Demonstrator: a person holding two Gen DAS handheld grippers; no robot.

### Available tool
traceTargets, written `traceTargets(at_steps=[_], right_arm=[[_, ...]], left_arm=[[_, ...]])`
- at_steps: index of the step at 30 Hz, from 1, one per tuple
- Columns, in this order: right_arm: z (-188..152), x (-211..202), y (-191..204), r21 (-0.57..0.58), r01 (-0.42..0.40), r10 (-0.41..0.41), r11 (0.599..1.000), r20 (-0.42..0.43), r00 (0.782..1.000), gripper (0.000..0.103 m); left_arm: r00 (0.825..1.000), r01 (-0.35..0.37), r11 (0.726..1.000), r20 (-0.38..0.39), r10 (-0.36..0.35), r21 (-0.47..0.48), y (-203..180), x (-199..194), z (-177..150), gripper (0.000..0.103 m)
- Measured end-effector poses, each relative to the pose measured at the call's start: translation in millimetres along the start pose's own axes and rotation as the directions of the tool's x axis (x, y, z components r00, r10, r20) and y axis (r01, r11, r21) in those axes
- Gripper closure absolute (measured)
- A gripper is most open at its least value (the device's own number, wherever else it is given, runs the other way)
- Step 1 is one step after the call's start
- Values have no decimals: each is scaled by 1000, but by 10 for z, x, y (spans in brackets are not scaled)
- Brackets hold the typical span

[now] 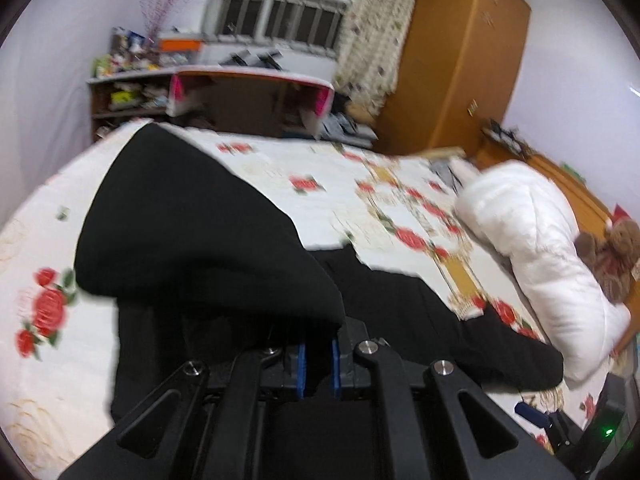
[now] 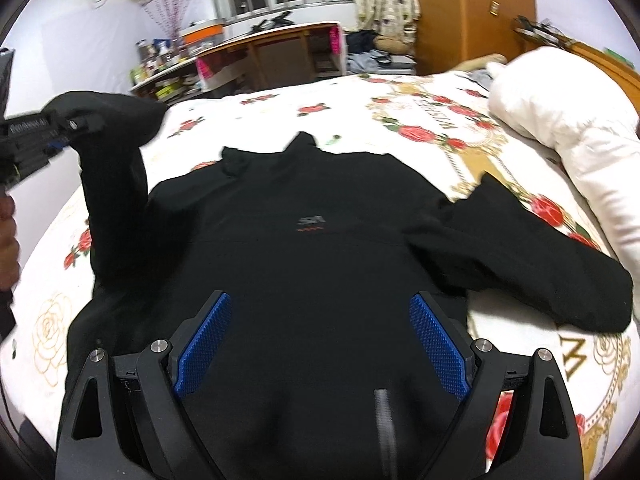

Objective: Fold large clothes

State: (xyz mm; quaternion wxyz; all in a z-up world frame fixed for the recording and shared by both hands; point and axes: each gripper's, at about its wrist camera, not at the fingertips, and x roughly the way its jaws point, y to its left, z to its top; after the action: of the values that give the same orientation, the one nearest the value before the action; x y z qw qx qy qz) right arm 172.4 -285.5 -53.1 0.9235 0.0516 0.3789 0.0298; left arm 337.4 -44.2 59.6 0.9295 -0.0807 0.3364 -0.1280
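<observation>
Left gripper (image 2: 60,136) is clamped on the jacket's sleeve (image 2: 116,168), raised above the bed (image 2: 280,92). Right gripper (image 2: 320,344) hovers agape over the jacket (image 2: 304,248) lying flat. Advisable: carry sleeve straight across chest, keeping body unwrinkled.

Black jacket (image 2: 304,256), white bedsheet (image 2: 280,116) with red roses, blue-padded black claw (image 2: 322,344), white duvet (image 2: 568,120)

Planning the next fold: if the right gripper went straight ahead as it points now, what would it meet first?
Most likely the black jacket spread on the bed: the right gripper, jaws open, points across its body. How far above it hovers is unclear.
</observation>
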Motion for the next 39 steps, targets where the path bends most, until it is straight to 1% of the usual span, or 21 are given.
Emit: traceTargets(at_steps=[3, 6, 10, 13, 15, 16, 17, 18, 19, 23, 26, 27, 29, 31, 32, 33, 34, 36, 38, 39], right_arm=[[-44, 9, -170, 21, 19, -19, 1000, -4, 1000, 12], [-96, 45, -334, 47, 36, -35, 998, -17, 999, 12], [-172, 108, -513, 76, 47, -44, 996, -37, 998, 12], [-198, 167, -578, 90, 48, -44, 995, -46, 998, 12], [-212, 188, -596, 95, 46, -41, 994, -49, 998, 12], [-210, 197, -596, 94, 45, -40, 995, -50, 998, 12], [-206, 204, -593, 92, 44, -40, 995, -50, 998, 12], [-212, 198, -580, 89, 45, -41, 995, -50, 998, 12], [-211, 203, -578, 87, 46, -42, 995, -49, 998, 12], [-169, 202, -563, 80, 48, -45, 996, -42, 998, 12], [-97, 192, -539, 72, 46, -44, 996, -27, 999, 12], [-60, 196, -523, 69, 42, -41, 997, -21, 999, 12], [38, 239, -472, 63, 23, -22, 998, -16, 1000, 12], [138, 317, -398, 57, -11, 11, 998, -2, 1000, 13], [189, 379, -353, 55, -32, 31, 998, 6, 999, 14], [224, 441, -311, 50, -41, 41, 998, 13, 999, 16], [274, 539, -248, 38, -51, 50, 998, 15, 999, 20], [344, 769, -120, 14, -61, 61, 998, -12, 998, 40], [369, 964, -73, 6, -74, 74, 997, -41, 996, 45], [356, 1116, -40, -4, -68, 67, 998, -73, 995, 52]], left_arm=[[998, 19, 1000, -68, -18, 21, -230, 342, -197, 94], [992, 25, 999, -127, -20, 39, -349, 623, -407, 94], [983, 18, 998, -183, -5, 68, -424, 903, -647, 93], [973, 17, 997, -231, 1, 78, -433, 1077, -784, 91], [967, 42, 996, -253, -20, 85, -456, 1154, -855, 81], [964, 63, 994, -261, -39, 87, -476, 1176, -885, 69], [961, 90, 993, -270, -65, 82, -488, 1177, -902, 60], [958, 116, 990, -274, -91, 75, -520, 1183, -921, 43], [957, 134, 988, -270, -110, 71, -549, 1166, -929, 39], [953, 169, 982, -267, -142, 80, -628, 1037, -939, 39], [960, 180, 981, -228, -159, 71, -584, 820, -866, 39], [966, 175, 982, -206, -157, 70, -547, 732, -824, 39], [977, 145, 987, -168, -131, 76, -403, 586, -741, 39], [987, 99, 992, -136, -88, 76, -176, 482, -649, 38], [991, 65, 995, -123, -56, 73, -30, 451, -609, 39], [993, 27, 997, -115, -19, 69, 118, 439, -576, 39], [993, -9, 998, -113, 15, 58, 289, 459, -547, 39], [989, -79, 997, -124, 81, 20, 605, 481, -549, 39], [980, -138, 990, -146, 134, -13, 871, 530, -597, 39], [975, -159, 987, -160, 153, -29, 984, 569, -629, 39]])
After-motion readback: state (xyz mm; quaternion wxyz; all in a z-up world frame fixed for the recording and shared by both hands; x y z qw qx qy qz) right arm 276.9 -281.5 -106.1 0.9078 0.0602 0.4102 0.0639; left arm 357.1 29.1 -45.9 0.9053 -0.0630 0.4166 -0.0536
